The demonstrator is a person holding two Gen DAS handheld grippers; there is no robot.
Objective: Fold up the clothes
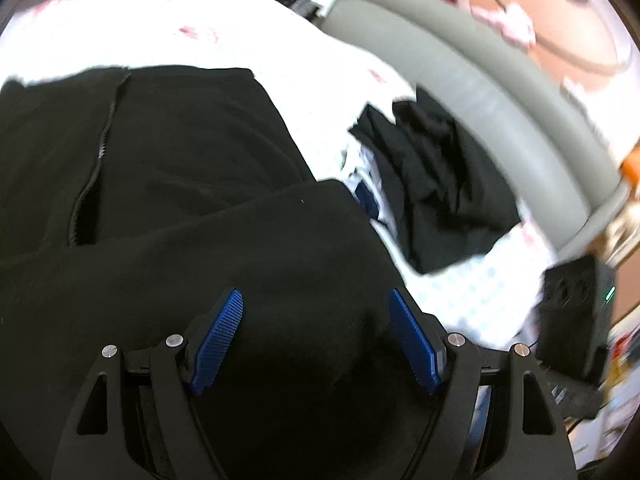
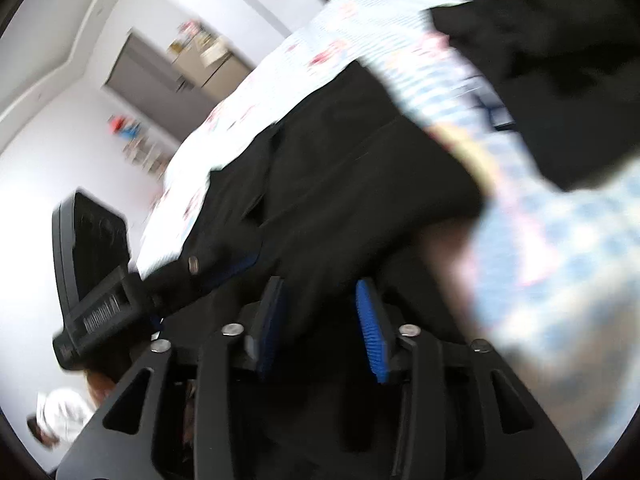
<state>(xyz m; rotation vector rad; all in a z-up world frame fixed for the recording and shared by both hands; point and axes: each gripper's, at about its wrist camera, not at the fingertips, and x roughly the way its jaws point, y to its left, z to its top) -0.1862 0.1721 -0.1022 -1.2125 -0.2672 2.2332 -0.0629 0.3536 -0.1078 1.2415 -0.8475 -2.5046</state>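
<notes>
A black zip-up garment (image 1: 168,168) lies spread on a white patterned bed sheet (image 1: 132,28). My left gripper (image 1: 316,300) is open, its blue pads wide apart right over a folded-up part of the garment. In the right wrist view the same black garment (image 2: 360,168) fills the middle. My right gripper (image 2: 320,292) has its blue pads partly apart with black fabric lying between them; whether it grips is unclear. The left gripper's body (image 2: 96,276) shows at the left of that view.
A second crumpled black garment (image 1: 440,184) lies on the sheet to the right. A grey padded bed edge (image 1: 480,80) curves behind it. A dark device (image 1: 576,312) sits at the right. The right wrist view is blurred, with white walls and a grey door (image 2: 160,76).
</notes>
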